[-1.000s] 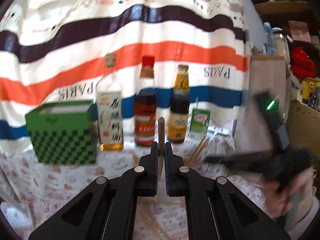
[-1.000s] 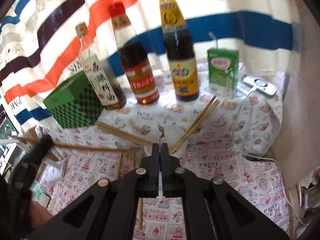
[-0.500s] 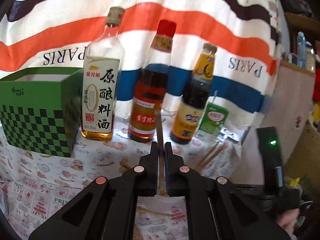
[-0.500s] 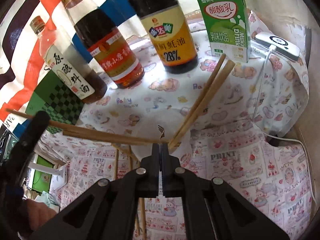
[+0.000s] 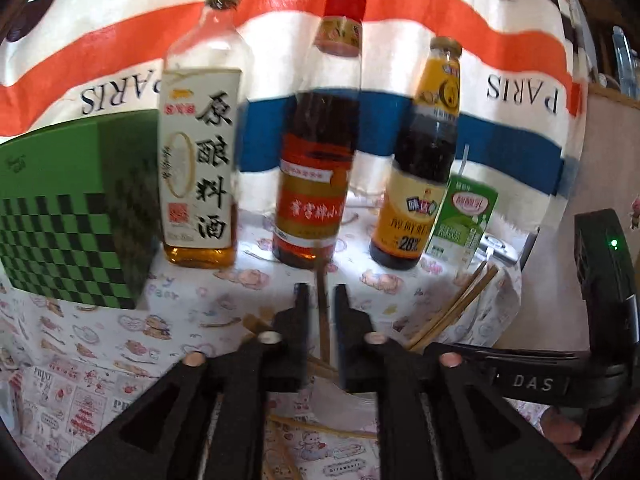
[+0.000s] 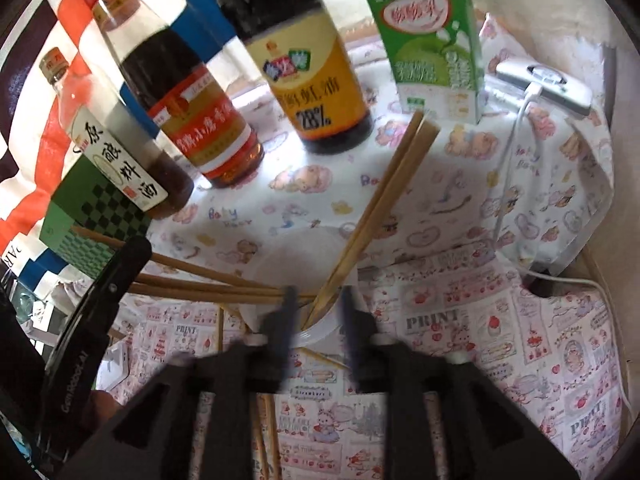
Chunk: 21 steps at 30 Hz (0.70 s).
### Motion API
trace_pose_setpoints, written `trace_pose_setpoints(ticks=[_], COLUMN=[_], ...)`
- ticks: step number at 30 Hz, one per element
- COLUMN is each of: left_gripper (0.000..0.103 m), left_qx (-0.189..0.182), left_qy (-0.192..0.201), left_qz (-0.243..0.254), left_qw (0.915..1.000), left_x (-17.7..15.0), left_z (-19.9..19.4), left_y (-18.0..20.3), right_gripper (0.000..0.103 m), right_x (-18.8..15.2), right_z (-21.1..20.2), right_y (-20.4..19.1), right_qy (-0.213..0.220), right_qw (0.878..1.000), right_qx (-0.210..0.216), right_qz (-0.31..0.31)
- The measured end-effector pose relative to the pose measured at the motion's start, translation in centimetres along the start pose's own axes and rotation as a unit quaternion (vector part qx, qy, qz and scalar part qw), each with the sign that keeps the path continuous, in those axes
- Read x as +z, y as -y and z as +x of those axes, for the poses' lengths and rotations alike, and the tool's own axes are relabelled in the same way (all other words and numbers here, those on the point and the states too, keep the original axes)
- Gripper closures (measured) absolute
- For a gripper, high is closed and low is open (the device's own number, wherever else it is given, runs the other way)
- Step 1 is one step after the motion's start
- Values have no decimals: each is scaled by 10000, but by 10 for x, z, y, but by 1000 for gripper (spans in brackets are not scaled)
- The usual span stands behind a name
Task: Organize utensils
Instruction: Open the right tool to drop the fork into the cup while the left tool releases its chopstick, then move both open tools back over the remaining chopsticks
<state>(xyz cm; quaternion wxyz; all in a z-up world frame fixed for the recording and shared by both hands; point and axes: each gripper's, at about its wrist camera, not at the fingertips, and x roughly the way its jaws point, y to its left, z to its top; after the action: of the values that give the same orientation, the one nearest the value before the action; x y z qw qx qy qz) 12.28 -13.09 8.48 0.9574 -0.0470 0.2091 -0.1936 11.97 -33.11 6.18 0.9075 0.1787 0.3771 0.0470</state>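
Note:
My left gripper [image 5: 321, 292] has its jaws opening, and a brown chopstick [image 5: 322, 312] stands loose in the gap with space on both sides. My right gripper [image 6: 316, 296] is blurred and its jaws are opening, with nothing gripped. It hangs just over a white cup [image 6: 320, 320]. A pair of chopsticks [image 6: 380, 208] leans out of the cup to the upper right. From the left gripper's body [image 6: 100, 320] at the left edge, more chopsticks [image 6: 200, 280] reach across to the cup. The right gripper's body [image 5: 600, 320] shows at the right of the left wrist view.
Three sauce bottles [image 5: 316, 168] stand in a row at the back, with a green checkered box [image 5: 68, 220] to their left and a green drink carton [image 6: 432, 44] to their right. A power bank with a white cable [image 6: 548, 84] lies far right. Loose chopsticks [image 6: 264, 440] lie on the printed tablecloth.
Both grippers moved forward and down toward the cup. Both jaws went from shut to parted. The thin utensil that the right gripper held is gone from its jaws.

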Motion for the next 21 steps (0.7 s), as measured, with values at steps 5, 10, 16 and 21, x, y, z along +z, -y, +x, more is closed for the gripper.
trace_pose_setpoints(ticks=[5,10,16,21], left_gripper=[45,25,1,0], left_qx=[303,807,1461,1661], left_qy=[496,844,1124,999], left_qz=[77,480,630,166], left_qw=[9983,9920,9808,9809], left_x=[0,-14,-38,-71], left_z=[-38,-83,-123,-129], left_y=[-6,-17,-42,-72], right_gripper=[44,32,17,12], right_x=[-3,-13,-41,-74], right_z=[-20,-35,-46,-41], right_y=[-21,-47,-59,-52], right_qy=[469,692,850,645], right_qw=[9969,9927,9907,9926], right_qx=[-309,-229,-178,-281], right_qz=[-558,-960,-1052,-993])
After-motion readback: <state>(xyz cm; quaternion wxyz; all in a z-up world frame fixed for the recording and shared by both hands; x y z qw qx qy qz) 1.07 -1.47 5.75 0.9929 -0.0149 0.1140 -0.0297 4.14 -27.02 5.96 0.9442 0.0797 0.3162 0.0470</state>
